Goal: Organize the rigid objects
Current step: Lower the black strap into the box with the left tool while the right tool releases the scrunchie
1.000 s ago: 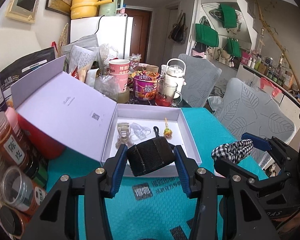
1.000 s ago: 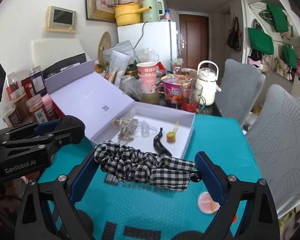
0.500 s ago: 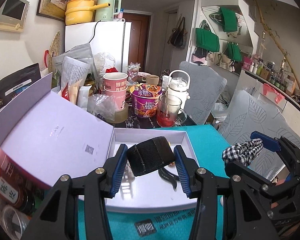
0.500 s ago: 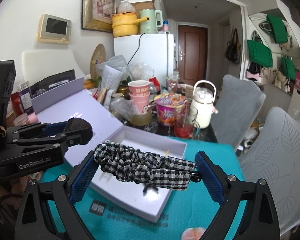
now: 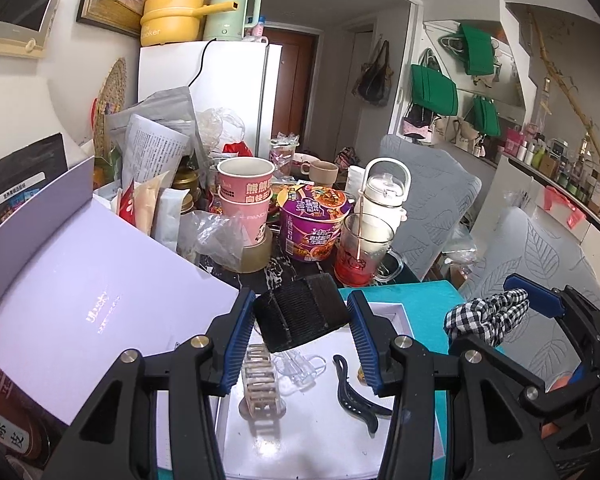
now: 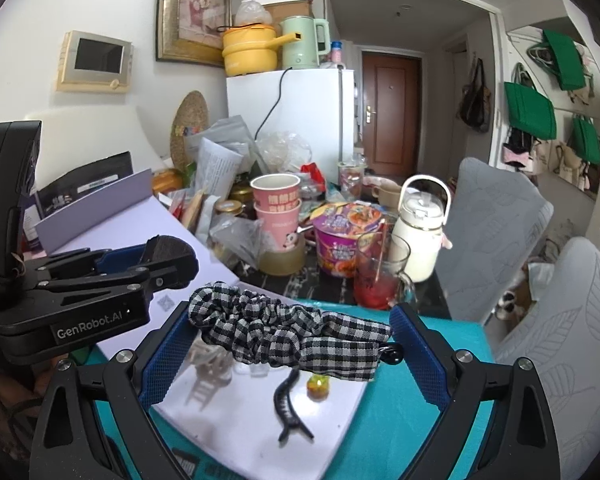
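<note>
My left gripper is shut on a black ribbed hair band, held above the open white box. In the right wrist view my right gripper is shut on a black-and-white checked scrunchie clip, also over the box. Inside the box lie a beige claw clip, a clear clip, a black hair clip and a small yellow-green ornament. The right gripper with the scrunchie shows at the right of the left wrist view.
The box's lilac lid stands open to the left. Behind the box crowd pink paper cups, a purple noodle bowl, a glass mug with red liquid, a white jug and a tape roll. Grey chairs stand at the right.
Both grippers have moved forward over the box, each still holding its item. The box now lies close beneath them and the clutter behind looms larger.
</note>
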A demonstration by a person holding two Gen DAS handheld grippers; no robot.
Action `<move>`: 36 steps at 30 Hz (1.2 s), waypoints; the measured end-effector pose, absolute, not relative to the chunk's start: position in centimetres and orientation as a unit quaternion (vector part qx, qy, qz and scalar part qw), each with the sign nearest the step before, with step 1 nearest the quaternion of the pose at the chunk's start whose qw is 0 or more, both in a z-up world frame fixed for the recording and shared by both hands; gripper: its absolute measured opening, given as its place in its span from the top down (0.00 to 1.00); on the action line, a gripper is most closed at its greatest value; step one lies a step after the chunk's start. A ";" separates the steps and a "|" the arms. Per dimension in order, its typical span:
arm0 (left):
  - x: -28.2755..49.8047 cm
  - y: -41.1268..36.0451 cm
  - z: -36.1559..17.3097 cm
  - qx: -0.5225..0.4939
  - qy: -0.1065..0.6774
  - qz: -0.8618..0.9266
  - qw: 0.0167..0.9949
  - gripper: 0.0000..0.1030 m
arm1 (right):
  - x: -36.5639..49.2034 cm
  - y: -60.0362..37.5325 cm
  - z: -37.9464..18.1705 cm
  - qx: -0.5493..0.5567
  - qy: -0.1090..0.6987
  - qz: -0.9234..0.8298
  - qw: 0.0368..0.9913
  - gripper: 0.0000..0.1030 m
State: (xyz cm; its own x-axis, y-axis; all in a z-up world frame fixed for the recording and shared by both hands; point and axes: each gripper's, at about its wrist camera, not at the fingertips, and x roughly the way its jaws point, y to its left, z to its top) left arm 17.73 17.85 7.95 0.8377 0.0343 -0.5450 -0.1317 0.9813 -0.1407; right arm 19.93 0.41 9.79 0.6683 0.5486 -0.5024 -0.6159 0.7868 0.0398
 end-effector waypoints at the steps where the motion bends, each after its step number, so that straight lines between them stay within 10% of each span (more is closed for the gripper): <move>1: 17.9 18.0 7.8 -0.089 0.282 0.043 0.954 0.54 | 20.3 0.6 9.8 -0.067 0.254 0.319 0.911 0.06; 36: 24.3 17.1 -2.2 -0.061 0.421 0.031 0.905 0.54 | 29.4 1.6 -0.3 -0.049 0.409 0.314 0.856 0.06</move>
